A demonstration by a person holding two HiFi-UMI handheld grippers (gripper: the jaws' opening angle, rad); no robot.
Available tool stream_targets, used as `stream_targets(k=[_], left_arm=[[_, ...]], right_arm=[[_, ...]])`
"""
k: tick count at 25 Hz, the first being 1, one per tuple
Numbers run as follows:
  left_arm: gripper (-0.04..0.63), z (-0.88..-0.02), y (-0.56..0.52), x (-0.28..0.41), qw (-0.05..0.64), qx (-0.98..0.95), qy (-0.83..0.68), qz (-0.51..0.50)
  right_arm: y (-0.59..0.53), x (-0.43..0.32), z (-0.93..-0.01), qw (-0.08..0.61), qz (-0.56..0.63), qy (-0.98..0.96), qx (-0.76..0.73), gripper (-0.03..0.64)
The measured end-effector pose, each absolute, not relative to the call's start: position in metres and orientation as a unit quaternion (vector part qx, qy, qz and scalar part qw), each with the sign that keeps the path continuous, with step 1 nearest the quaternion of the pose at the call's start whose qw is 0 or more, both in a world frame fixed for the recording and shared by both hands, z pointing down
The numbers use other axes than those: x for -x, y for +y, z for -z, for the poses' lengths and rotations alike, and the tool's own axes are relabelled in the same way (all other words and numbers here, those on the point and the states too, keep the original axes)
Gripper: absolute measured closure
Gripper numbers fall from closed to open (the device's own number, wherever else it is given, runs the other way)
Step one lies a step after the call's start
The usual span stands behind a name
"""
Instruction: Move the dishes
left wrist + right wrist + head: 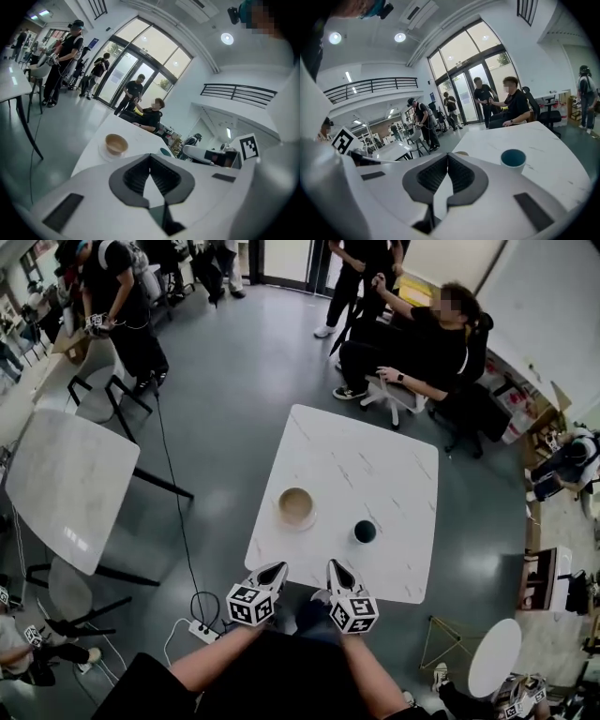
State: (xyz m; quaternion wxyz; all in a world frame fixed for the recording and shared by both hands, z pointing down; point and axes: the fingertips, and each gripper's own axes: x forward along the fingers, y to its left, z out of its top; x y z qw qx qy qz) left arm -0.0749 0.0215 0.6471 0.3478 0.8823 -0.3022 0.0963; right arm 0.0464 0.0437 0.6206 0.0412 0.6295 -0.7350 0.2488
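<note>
Room: a large hall with a grey floor and glass doors at the far end.
Surface: a square white table (375, 465) with a marble pattern, which carries only two dishes.
Left gripper (274, 571): it is at the near edge of the table. Its jaws are pressed together and nothing is between them.
Right gripper (337, 569): it is just beside the left one. Its jaws are also together and hold nothing.
Cup (365, 532): small, white outside and dark teal inside. It stands upright ahead of the right gripper, apart from it.
Bowl (296, 505): beige and empty. It sits on a white saucer (310, 521), left of the cup and a little farther away, ahead of the left gripper.
Handling: both dishes look like glazed ceramic, so probably stiff, smooth, slippery and easy to break. The cup seems light. The bowl may slide on its saucer if they are lifted together.
Where to hold: I think the rim wall is best, one jaw inside and one outside. The jaws must open first.
Beyond: a seated person (422, 343) behind the table, and other people standing near the doors.
</note>
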Motion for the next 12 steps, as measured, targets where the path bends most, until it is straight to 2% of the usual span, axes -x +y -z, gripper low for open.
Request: stream_targets(k=[6, 12], left_arm=[[0.579, -0.638, 0.006, 0.125, 0.323, -0.89, -0.311, -0.085], [0.578, -0.635, -0.018, 0.135, 0.321, -0.888, -0.323, -0.064]], right_arm=[[0.025, -0.014, -0.622, 0.058, -0.259, -0.708, -0.654, 0.598], [-0.001, 0.0, -0.637, 0.056, -0.293, -0.687, -0.663, 0.598]])
